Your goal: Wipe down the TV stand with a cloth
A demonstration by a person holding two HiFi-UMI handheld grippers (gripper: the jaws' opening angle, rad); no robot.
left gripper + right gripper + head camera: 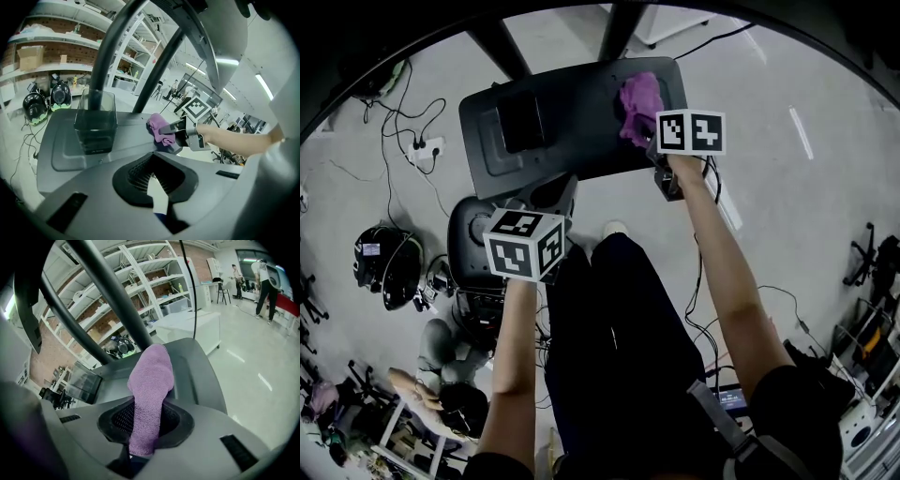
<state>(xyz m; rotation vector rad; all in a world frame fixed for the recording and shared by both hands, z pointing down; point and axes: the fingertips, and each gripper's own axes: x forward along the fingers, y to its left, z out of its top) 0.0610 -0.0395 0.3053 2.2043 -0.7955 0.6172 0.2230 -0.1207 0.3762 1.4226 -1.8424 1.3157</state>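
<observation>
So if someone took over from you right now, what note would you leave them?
Right gripper: shut on the cloth, pressing it on the stand near its right end.
Left gripper: looks shut, holds nothing, hangs back from the cloth.
Done: can't tell how much is wiped.
Left: probably the rest of the stand, around the box.
</observation>
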